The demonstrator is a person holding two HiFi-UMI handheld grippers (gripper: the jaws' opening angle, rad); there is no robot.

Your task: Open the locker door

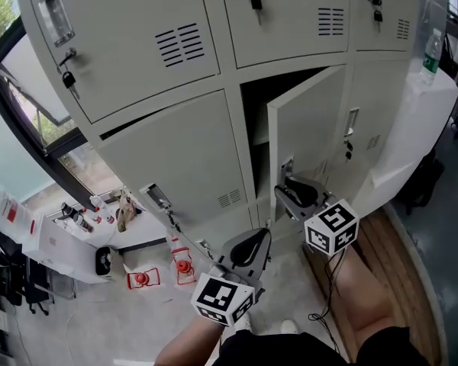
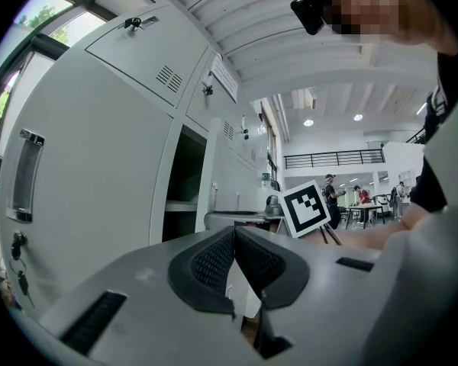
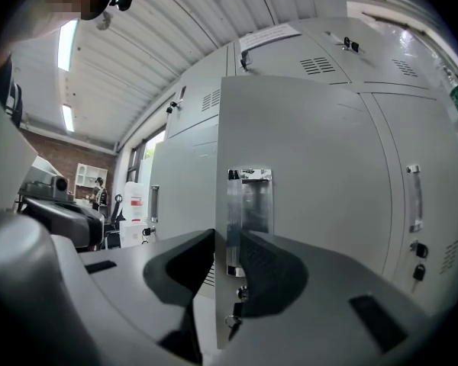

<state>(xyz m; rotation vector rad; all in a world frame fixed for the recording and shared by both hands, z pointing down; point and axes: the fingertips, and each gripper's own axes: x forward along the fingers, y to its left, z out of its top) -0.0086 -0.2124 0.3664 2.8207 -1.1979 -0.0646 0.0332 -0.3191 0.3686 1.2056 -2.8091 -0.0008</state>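
The right gripper (image 3: 227,239) pinches the free edge of the door (image 3: 313,158). One jaw lies behind the panel and the other on its front face, at the height of the recessed handle (image 3: 249,204). A grip there, far from the hinge, probably gives the most leverage for the swing. The thin sheet edge also suits a pinch better than the shallow handle would. A key (image 3: 236,311) hangs from the lock just under the jaws. The door stands partly open, and past the jaws the dark compartment (image 1: 253,113) shows a shelf inside.

The left gripper (image 2: 233,232) has its jaws pressed together on nothing. It hangs beside the right one, short of the lockers (image 1: 160,151), seemingly held clear of the door's swing.

The grey steel bank runs to either side of both jaws, with most other doors closed. Underfoot is a pale grey floor (image 1: 84,326), with wooden boards (image 1: 389,242) to the right. A window (image 1: 38,120) sits beyond the lockers on the left.
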